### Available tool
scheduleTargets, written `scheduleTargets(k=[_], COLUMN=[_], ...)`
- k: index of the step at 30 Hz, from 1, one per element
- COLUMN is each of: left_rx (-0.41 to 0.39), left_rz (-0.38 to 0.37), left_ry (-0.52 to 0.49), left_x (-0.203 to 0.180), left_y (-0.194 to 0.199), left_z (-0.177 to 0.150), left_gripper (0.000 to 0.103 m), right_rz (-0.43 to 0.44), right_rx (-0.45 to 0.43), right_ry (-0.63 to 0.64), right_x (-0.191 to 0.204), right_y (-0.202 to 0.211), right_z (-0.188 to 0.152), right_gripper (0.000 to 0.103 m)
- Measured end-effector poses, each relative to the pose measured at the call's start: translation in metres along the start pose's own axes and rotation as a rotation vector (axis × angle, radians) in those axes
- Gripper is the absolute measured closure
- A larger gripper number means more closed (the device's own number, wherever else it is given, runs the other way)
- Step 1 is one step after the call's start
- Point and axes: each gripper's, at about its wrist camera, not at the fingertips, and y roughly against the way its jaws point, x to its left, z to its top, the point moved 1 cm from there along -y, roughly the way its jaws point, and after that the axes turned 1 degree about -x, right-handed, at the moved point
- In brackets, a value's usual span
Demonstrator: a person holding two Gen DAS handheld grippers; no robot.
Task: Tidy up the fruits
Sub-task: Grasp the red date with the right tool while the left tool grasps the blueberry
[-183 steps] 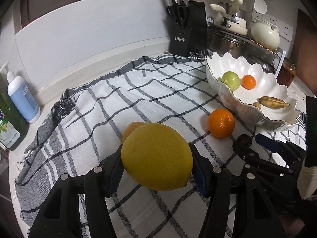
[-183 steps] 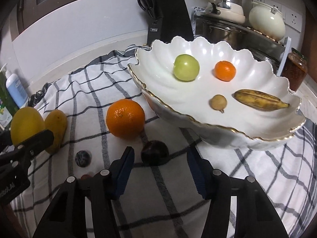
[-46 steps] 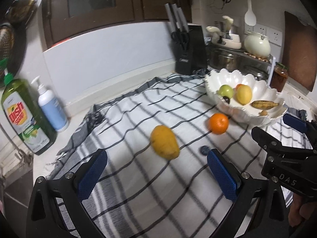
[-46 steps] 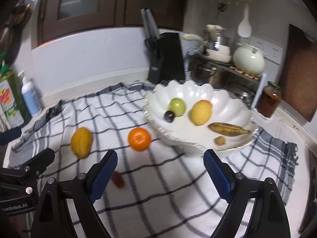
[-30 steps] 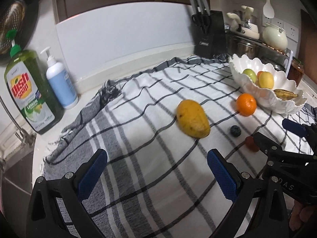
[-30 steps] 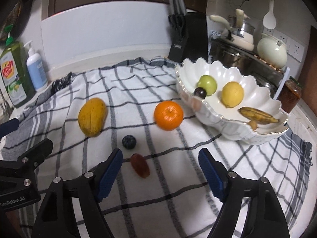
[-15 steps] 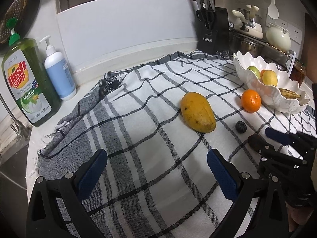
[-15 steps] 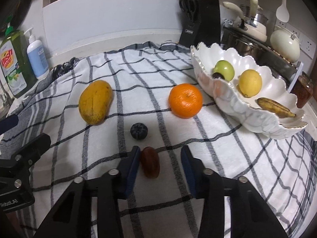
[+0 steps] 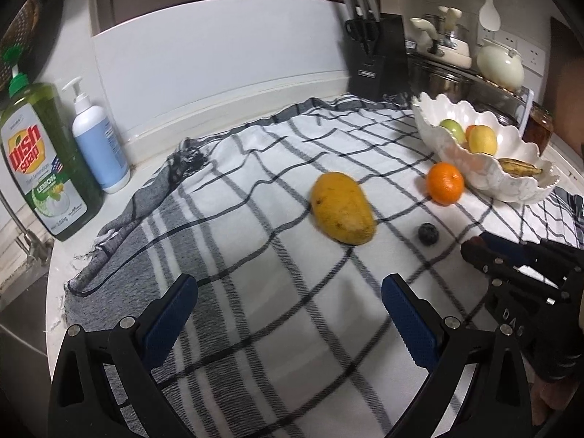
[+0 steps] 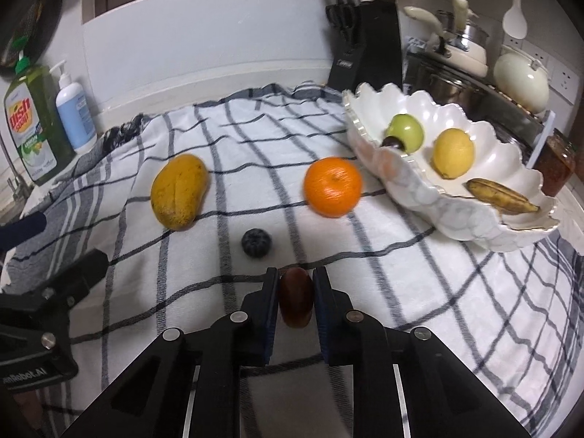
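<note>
My right gripper point(image 10: 295, 284) is shut on a small dark red fruit point(image 10: 295, 301) low over the checked cloth point(image 10: 401, 273). Just beyond it lie a dark blue berry point(image 10: 256, 242), an orange point(image 10: 333, 187) and a yellow mango point(image 10: 179, 190). The white scalloped bowl point(image 10: 430, 197) at the right holds a green apple point(image 10: 406, 132), a lemon point(image 10: 452, 152), a banana point(image 10: 502, 196) and a dark plum point(image 10: 392, 142). My left gripper point(image 9: 288, 303) is open and empty, short of the mango point(image 9: 342, 212); the right gripper point(image 9: 474, 246) shows at its right.
A green dish soap bottle point(image 9: 40, 160) and a blue pump bottle point(image 9: 98, 146) stand at the left beyond the cloth. A black knife block point(image 9: 376, 54), pots, a cream kettle point(image 10: 522, 84) and a jar point(image 10: 556, 168) stand behind the bowl.
My right gripper has closed on the dark red fruit, which lay between its open fingers half a second ago. My left gripper has stayed open and drifted slightly closer to the mango.
</note>
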Motion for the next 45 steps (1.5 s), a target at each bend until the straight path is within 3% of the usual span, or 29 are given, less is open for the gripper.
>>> scheduleTargets(k=[11,15,17,20,27,39,45], left_rx=[0.007,0.019,0.035,0.055,0.057,0.086,0.095], left_rz=[-0.102,-0.141,-0.167,-0.192,-0.185,-0.191,-0.186], left_ry=[-0.04,-0.067,-0.082,-0.099,-0.121,-0.125,-0.138], left_x=[-0.047,-0.066,-0.076,-0.088,-0.1,-0.107,-0.11], left_y=[-0.002,-0.007,-0.013,-0.02,-0.033,-0.054,-0.061], left_z=[0.012,0.014,0.015,0.016,0.022,0.026,0.027], left_gripper=[0.002,0.014,0.027,0.04,0.058,0.075,0.079], right_rz=[-0.042,-0.059,-0.065,-0.073,-0.074,-0.057,-0.051], right_rx=[-0.047,-0.049,-0.05,-0.051,-0.046,-0.029,-0.022], right_ry=[-0.076,-0.106,-0.122,-0.141,-0.169,-0.183,-0.189], right_x=[-0.048,-0.065,-0.074,-0.083,-0.099,-0.104,-0.105], right_y=[0.022,0.025,0.026,0.027,0.023,0.011,0.006], right_z=[0.0,-0.003,-0.005,-0.008,-0.013,-0.016,-0.017], right_gripper=[0.083,0.083,0.083,0.083,0.083,0.083,0.083])
